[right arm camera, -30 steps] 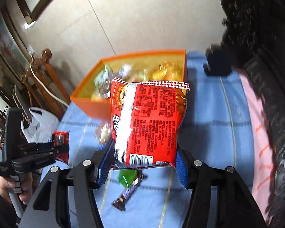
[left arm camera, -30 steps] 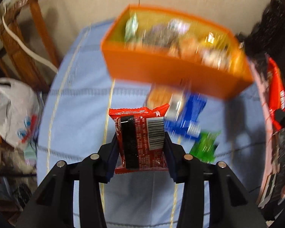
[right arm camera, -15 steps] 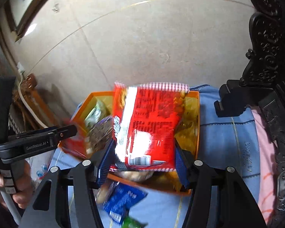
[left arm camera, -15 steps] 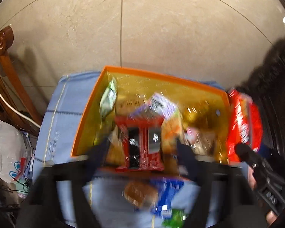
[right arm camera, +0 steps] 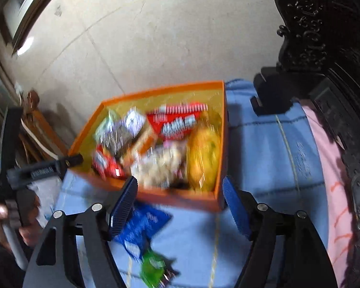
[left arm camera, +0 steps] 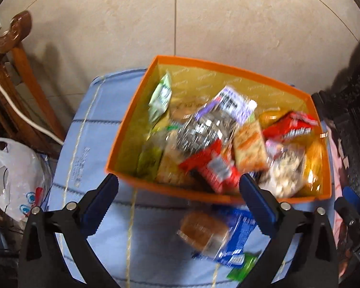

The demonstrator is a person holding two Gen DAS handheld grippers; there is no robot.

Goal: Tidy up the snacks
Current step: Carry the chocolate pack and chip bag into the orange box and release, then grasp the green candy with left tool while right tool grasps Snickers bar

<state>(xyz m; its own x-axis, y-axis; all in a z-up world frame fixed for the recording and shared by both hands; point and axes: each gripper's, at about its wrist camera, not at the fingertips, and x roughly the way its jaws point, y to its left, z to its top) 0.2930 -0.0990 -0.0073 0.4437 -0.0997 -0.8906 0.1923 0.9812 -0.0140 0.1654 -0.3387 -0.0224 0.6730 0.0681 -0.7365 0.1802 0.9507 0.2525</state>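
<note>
Blue packet (left arm camera: pixel 237 235) and green packet (left arm camera: pixel 243 265) lie before orange box (left arm camera: pixel 122 141).

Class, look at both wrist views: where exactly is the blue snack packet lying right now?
The blue snack packet lies on the light-blue cloth, outside the orange box by its near wall, with a green packet beside it; the right view shows the same.
</note>
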